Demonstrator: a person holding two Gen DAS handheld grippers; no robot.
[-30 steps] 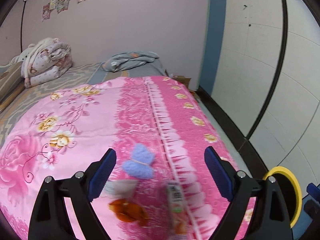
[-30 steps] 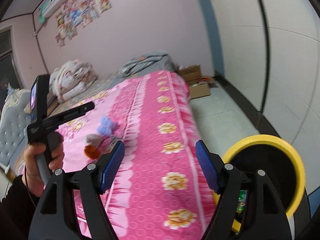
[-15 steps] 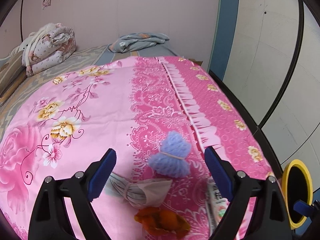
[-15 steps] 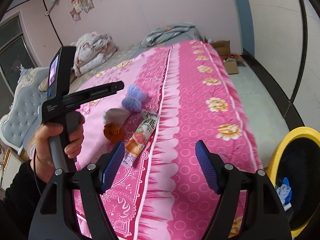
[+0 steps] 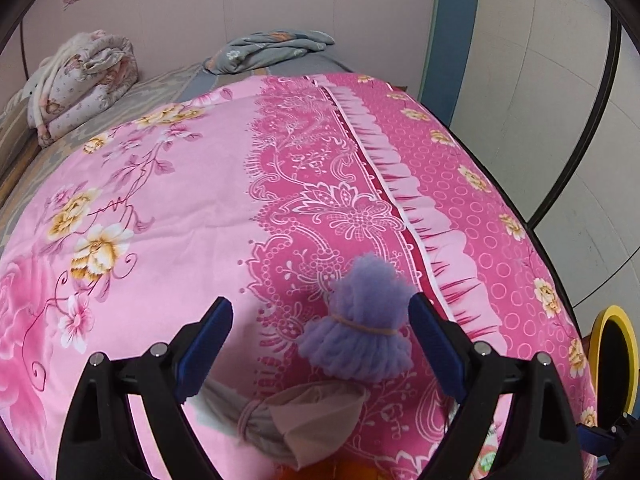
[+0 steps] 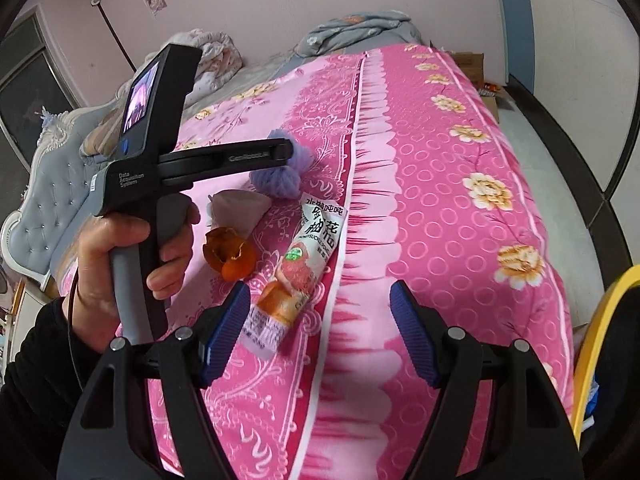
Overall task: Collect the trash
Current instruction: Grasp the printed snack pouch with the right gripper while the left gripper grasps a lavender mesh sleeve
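Trash lies on the pink bedspread (image 5: pixel 168 216). A purple yarn bundle (image 5: pixel 356 332) sits between the tips of my left gripper (image 5: pixel 320 312), nearer the right finger; the jaws stand wide and open, with no pad on it. Below it lie a tied beige cloth (image 5: pixel 304 420) and an orange peel (image 6: pixel 230 256). A long snack wrapper (image 6: pixel 296 268) lies diagonally. Its near end shows just inside the left finger of my right gripper (image 6: pixel 320 300), whose jaws are closing but not pressing on anything. A hand (image 6: pixel 120 248) holds the left gripper's handle.
A yellow-rimmed bin (image 6: pixel 596 340) stands on the floor at the bed's right side. Folded quilts (image 5: pixel 80 80) and a grey blanket (image 5: pixel 272 48) lie at the far end. Cardboard boxes (image 6: pixel 476 68) sit on the floor by the wall. A padded headboard (image 6: pixel 44 200) is at left.
Both grippers have come down and closer to the bed. The yarn bundle now sits between the left fingertips, and the wrapper has drawn close to the right gripper's left finger.
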